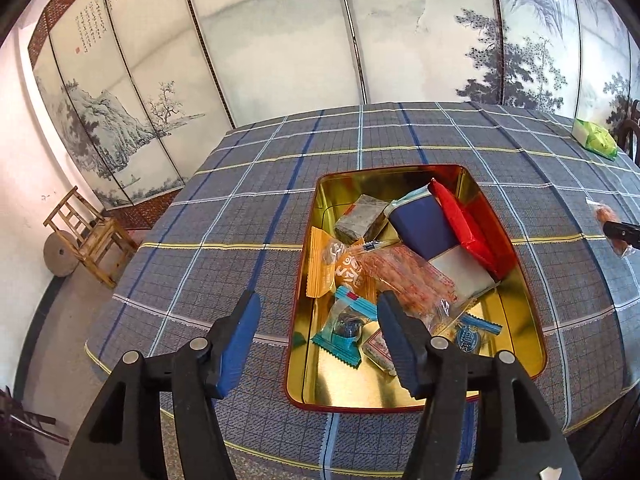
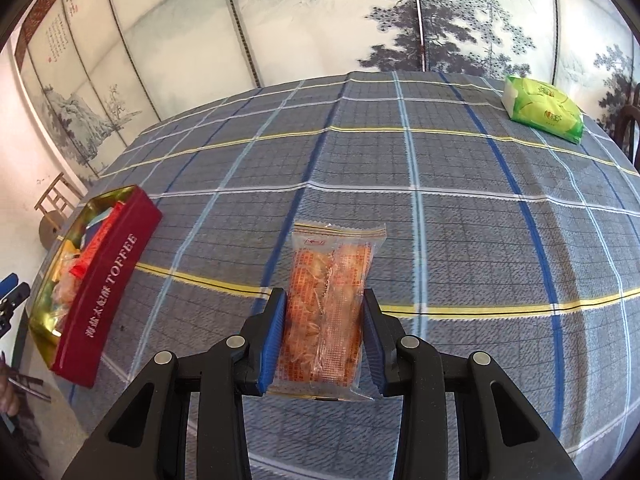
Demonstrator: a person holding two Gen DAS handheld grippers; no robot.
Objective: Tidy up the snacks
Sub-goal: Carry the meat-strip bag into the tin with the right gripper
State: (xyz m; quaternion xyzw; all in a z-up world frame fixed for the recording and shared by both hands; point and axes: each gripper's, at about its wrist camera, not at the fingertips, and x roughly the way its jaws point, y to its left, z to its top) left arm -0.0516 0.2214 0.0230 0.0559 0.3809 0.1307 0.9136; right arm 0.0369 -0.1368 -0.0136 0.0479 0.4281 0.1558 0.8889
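Left hand-held gripper is held part-open with nothing between its pads, poised over the near left corner of the red toffee tin. Tin sits on the plaid-covered table, gold inside, already loaded with wrapped snacks: a navy packet, a red packet, an orange sachet. Right hand-held gripper is clamped on a clear orange snack pack, lifted off the table, well to the right of the tin. A green tissue pack is seen at the far right corner
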